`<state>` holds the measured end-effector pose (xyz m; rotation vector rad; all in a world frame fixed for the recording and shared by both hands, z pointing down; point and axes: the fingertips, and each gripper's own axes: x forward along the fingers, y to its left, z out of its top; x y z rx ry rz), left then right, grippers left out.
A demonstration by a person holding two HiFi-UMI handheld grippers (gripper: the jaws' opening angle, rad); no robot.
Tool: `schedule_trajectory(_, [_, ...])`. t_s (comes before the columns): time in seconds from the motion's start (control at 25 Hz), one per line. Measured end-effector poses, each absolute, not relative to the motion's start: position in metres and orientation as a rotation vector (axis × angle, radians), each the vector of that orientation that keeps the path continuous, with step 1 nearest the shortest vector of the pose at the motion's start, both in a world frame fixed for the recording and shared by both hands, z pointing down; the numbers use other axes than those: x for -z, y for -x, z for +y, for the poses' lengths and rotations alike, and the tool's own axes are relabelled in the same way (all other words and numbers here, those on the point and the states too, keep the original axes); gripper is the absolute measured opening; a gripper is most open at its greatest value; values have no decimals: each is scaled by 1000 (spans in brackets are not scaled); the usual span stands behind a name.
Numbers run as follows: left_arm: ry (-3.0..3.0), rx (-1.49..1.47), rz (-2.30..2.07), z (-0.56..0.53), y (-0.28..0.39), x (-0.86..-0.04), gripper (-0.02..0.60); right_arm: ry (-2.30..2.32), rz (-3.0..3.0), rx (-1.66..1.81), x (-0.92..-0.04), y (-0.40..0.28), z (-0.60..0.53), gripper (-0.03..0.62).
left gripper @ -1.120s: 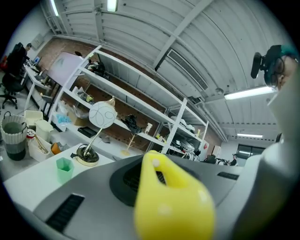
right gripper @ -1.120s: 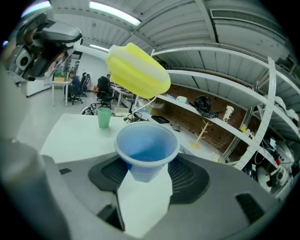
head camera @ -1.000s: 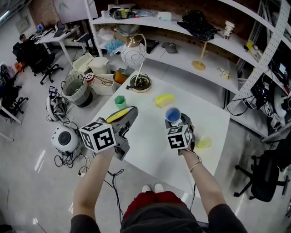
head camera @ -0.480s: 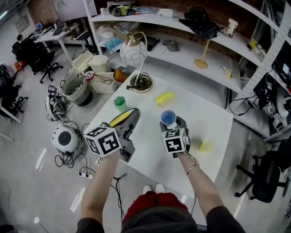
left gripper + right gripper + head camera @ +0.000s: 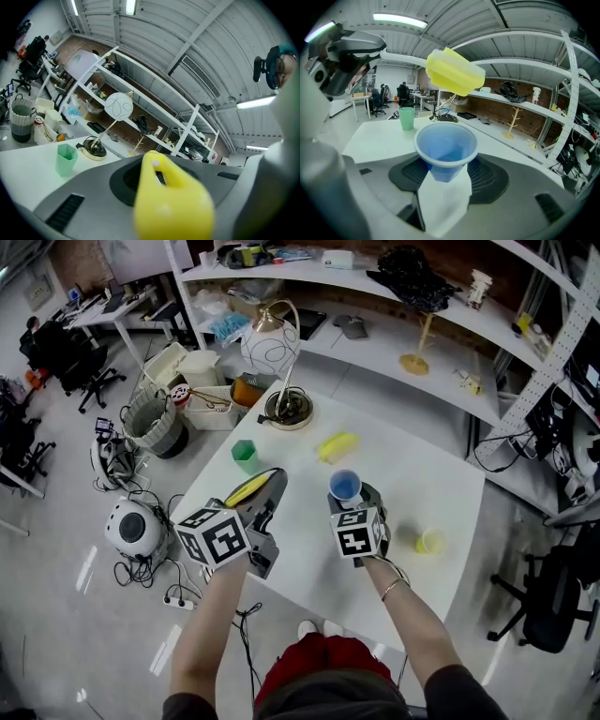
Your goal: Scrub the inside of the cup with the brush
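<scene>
In the head view my right gripper (image 5: 351, 495) is shut on a blue cup (image 5: 345, 486), held upright over the white table (image 5: 309, 559) with its mouth facing up. The right gripper view shows the blue cup (image 5: 446, 152) empty between the jaws. My left gripper (image 5: 263, 486) is shut on a yellow brush (image 5: 250, 487), a short way left of the cup and apart from it. In the right gripper view the yellow brush (image 5: 454, 72) hangs above and behind the cup's rim. The left gripper view is mostly filled by the blurred yellow brush (image 5: 171, 199).
On the table stand a green cup (image 5: 245, 452), a yellow object (image 5: 337, 444), a yellow cup (image 5: 429, 540) at the right, and a lamp (image 5: 272, 348) with a round base (image 5: 286, 409). Shelves run along the back; baskets and cables lie on the floor at left.
Both grippers have shifted a little and drawn slightly closer together. The brush and the cup stay held.
</scene>
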<state>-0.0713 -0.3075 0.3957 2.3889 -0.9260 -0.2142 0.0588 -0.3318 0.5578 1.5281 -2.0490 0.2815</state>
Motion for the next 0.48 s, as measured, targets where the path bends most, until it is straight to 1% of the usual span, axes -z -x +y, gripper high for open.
schedule_trajectory(0.48, [-2356,188,-922,-321,75,-411,43,-1512,-2025,-339,-582,-54,-343,268])
